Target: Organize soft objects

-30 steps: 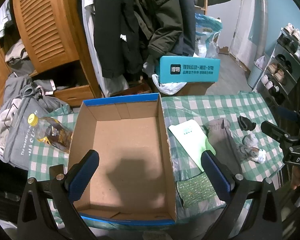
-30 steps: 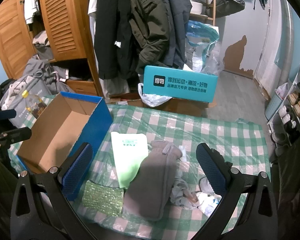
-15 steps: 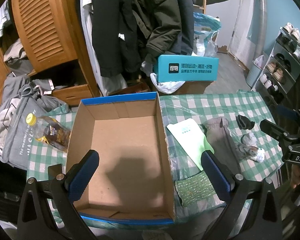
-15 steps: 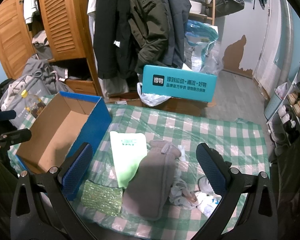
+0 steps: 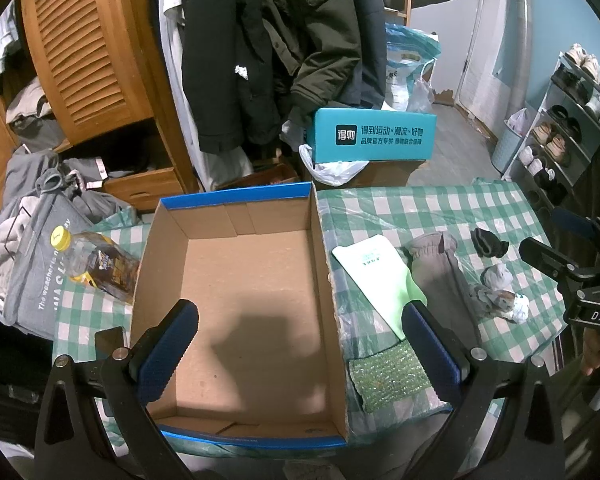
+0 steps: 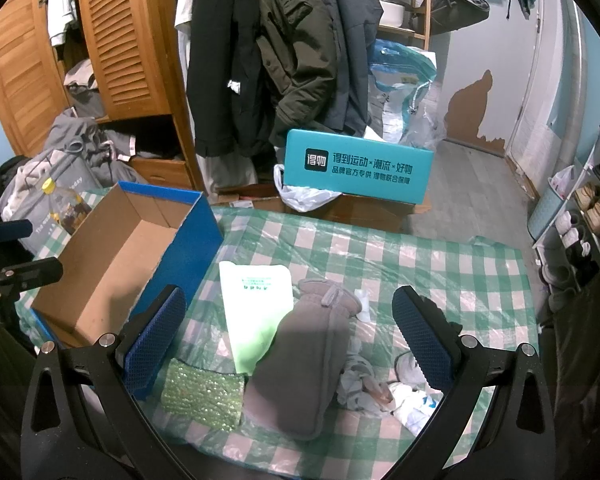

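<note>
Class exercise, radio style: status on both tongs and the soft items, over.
Left tongs open over empty box. Right tongs open above grey mitten. Sponge, socks unsorted. Nothing blocking.

A plastic bottle (image 5: 96,262) with a yellow cap lies on the worktop (image 5: 440,208), which carries a green-checked cover. Behind it: teal carton (image 5: 374,136), hanging dark coats (image 6: 260,48), louvred wooden wardrobe (image 6: 124,36). Shoe rack (image 5: 568,120) to the right.
</note>
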